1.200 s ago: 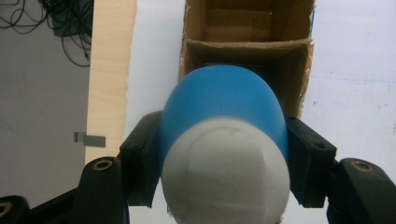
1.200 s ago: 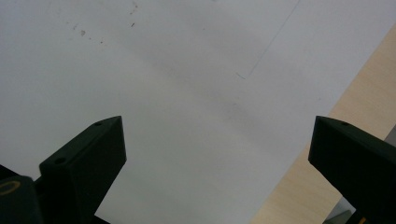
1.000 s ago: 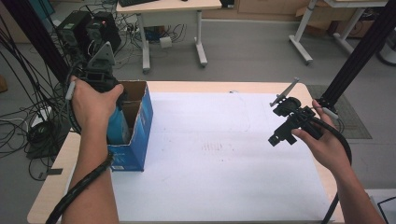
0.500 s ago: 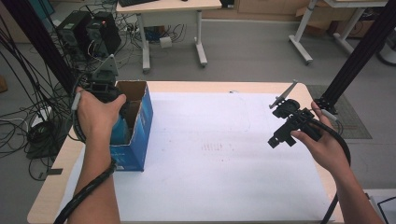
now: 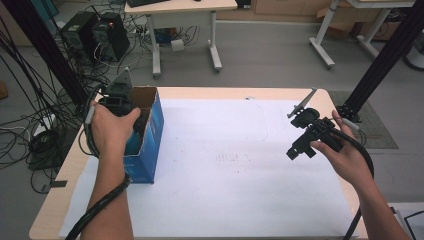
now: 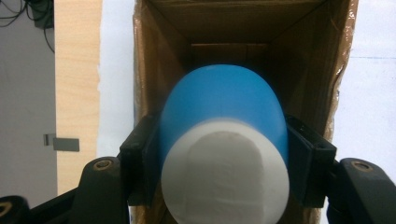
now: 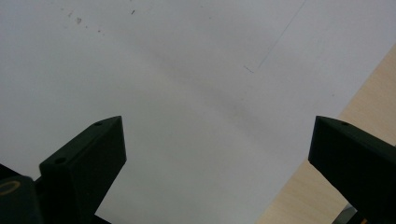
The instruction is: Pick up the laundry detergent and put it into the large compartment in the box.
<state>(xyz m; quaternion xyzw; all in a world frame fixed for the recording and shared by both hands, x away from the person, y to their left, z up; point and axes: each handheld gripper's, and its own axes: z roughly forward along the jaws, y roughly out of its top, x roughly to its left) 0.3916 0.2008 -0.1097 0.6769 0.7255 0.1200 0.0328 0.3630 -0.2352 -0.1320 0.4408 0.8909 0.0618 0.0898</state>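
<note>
A blue bottle [image 6: 223, 109] with a white end [image 6: 224, 175] sits between my left gripper's [image 6: 223, 163] jaws, which are shut on its sides. It hangs in the mouth of an open cardboard box [image 6: 233, 28], brown inside and blue outside [image 5: 150, 137], at the table's left. In the high view a hand covers my left gripper [image 5: 119, 100] over the box. My right gripper [image 7: 217, 158] is open and holds nothing, and it hovers over the white paper [image 7: 187, 70]. The high view has my right gripper [image 5: 302, 145] at the table's right side.
White paper [image 5: 225, 150] covers most of the wooden table [image 5: 67, 167]. A black frame post [image 5: 385, 55] rises past the right rear corner. Desks, computer towers [image 5: 107, 32] and cables stand on the floor behind and to the left.
My left hand has drawn back toward the near side and sunk lower over the box, with the bottle still in its grip. The right gripper has barely moved.
</note>
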